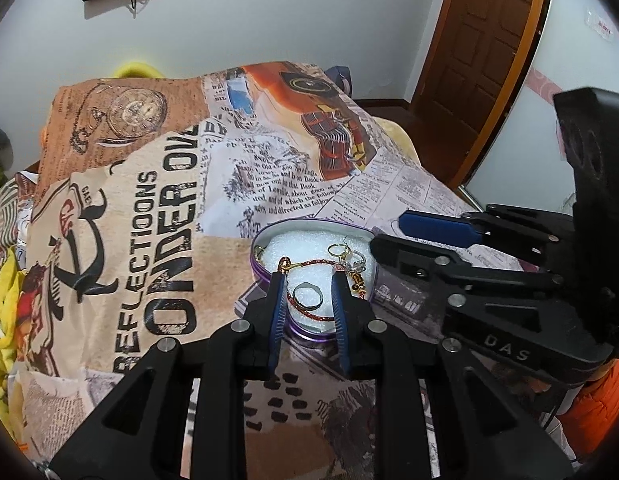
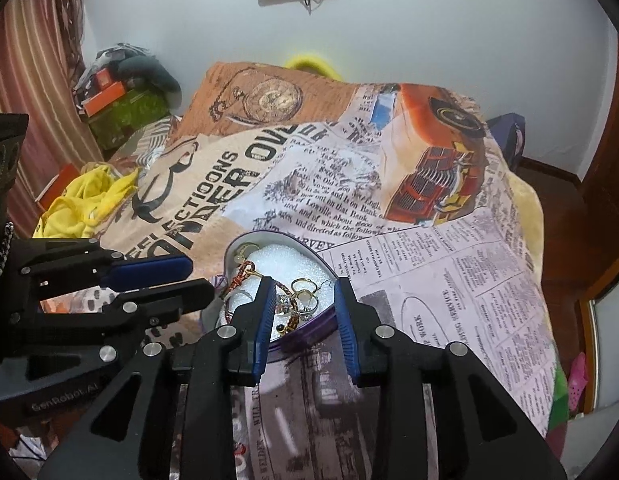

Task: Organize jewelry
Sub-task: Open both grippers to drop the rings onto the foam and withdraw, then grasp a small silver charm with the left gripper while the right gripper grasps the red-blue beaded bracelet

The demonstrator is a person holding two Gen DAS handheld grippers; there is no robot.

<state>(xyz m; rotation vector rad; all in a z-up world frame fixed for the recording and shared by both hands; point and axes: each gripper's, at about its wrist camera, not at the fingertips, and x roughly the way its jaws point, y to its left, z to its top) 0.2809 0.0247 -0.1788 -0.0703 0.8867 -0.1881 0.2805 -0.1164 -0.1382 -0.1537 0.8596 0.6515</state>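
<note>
- one purple heart-shaped metal tin (image 1: 269,280) lined with white foam sits on the printed newspaper-pattern bedspread (image 1: 157,208), near its front edge.
- one plain silver ring (image 1: 306,295) lies on the foam, inside the loop of one red braided cord bracelet with a gold clasp (image 1: 309,265).
- one gold ring with a pale stone (image 2: 304,292) rests among a small tangle of silver and beaded pieces at the tin's right side; how many pieces are in the tangle i cannot tell.
- two black grippers with blue finger pads are over the tin.
- left gripper (image 1: 307,280) hangs just above the foam, jaws apart on either side of the silver ring, gripping nothing.
- right gripper (image 2: 305,286) reaches in from the right, jaws spread and empty, one finger over the jewelry and the other outside the rim.
- one yellow cloth (image 2: 85,200) lies beside the bedspread.
</note>
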